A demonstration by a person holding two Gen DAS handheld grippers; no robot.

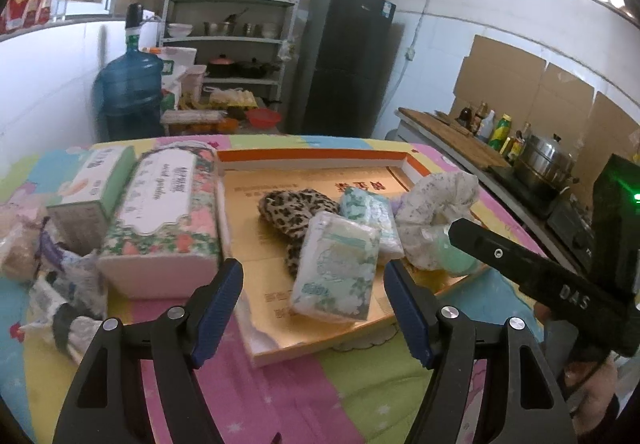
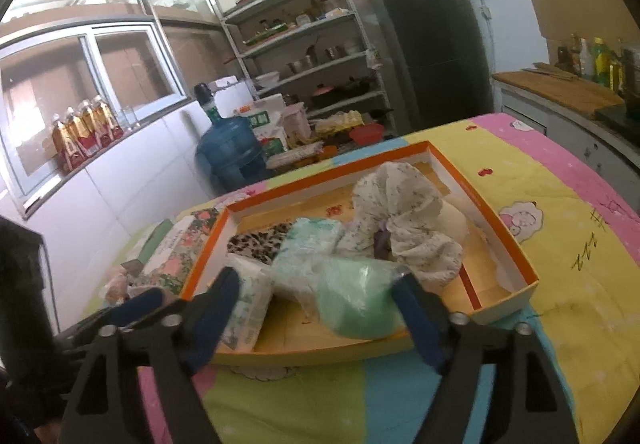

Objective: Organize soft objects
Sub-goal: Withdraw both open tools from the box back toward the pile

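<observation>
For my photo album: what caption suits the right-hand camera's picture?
Open right gripper facing an orange-edged box holding tissue packs, a green bag and floral cloth.

Left gripper (image 1: 314, 308) jaws wide apart (nothing between them), right gripper (image 2: 320, 318) likewise spread, both tilted downward

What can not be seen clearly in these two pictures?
- Green pouch: left view, mostly hidden behind the right tongs' arm and white cloth.
- Leopard cloth: right view, partly covered by tissue packs.
- Gold box print: blurred in both views.
</observation>
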